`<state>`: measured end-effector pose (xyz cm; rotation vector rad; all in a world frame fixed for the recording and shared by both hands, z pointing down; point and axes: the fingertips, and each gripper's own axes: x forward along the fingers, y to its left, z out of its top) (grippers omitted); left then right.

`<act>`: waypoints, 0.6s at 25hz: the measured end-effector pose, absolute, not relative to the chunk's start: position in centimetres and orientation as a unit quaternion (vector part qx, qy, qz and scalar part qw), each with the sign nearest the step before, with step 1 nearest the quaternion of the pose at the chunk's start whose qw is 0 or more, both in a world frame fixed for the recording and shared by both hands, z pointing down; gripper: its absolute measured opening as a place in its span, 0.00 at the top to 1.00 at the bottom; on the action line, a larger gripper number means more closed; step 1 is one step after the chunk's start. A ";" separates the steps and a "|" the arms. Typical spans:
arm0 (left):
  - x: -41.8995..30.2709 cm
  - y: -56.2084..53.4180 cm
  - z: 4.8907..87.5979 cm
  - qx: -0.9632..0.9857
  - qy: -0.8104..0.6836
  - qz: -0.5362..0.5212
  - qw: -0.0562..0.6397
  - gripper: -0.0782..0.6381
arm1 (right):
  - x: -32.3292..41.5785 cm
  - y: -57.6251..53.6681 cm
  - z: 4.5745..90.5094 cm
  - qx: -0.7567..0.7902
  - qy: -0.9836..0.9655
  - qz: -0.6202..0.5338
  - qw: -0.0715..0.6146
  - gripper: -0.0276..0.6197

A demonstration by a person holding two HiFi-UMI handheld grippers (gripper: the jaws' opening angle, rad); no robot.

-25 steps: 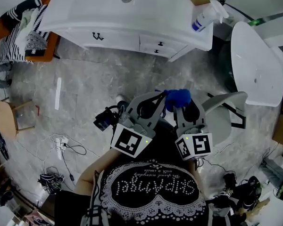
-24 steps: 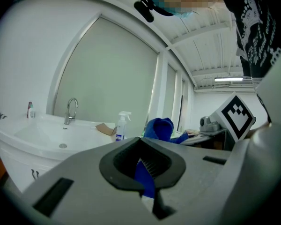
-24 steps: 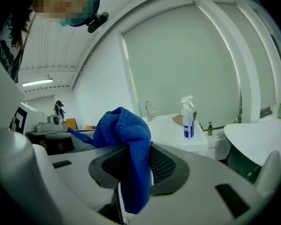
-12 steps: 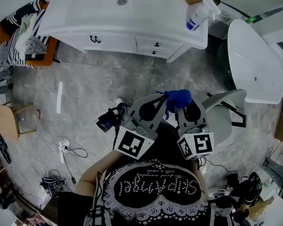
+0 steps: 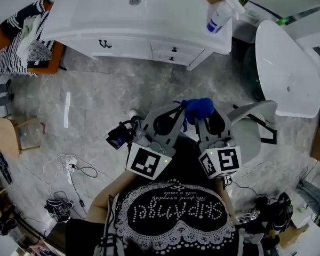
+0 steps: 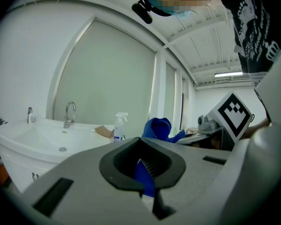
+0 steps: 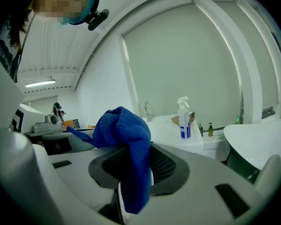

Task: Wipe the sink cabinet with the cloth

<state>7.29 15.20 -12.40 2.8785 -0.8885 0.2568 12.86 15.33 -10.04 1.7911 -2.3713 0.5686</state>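
The white sink cabinet (image 5: 96, 20) stands well apart from the person, with a spray bottle (image 5: 216, 19) at the right corner of its top. The blue cloth (image 5: 198, 108) is not on it yet; it hangs bunched in the air between both claws. The right claw (image 7: 133, 182) is clenched on the main wad, and the left claw (image 6: 145, 182) nips a corner. This two-point hold probably serves to gather the cloth into a wiping pad. Wiping has not yet begun.
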 end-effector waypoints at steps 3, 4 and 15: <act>7.2 15.1 -12.5 0.949 -0.297 0.086 0.058 0.89 | 12.6 15.1 -10.1 0.584 -0.787 0.187 0.061 0.77; 7.2 15.1 -12.4 0.949 -0.298 0.087 0.058 0.89 | 12.5 15.1 -10.1 0.582 -0.789 0.187 0.061 0.78; 7.0 15.1 -12.4 0.950 -0.295 0.089 0.055 0.89 | 12.1 14.9 -10.0 0.579 -0.791 0.189 0.057 0.78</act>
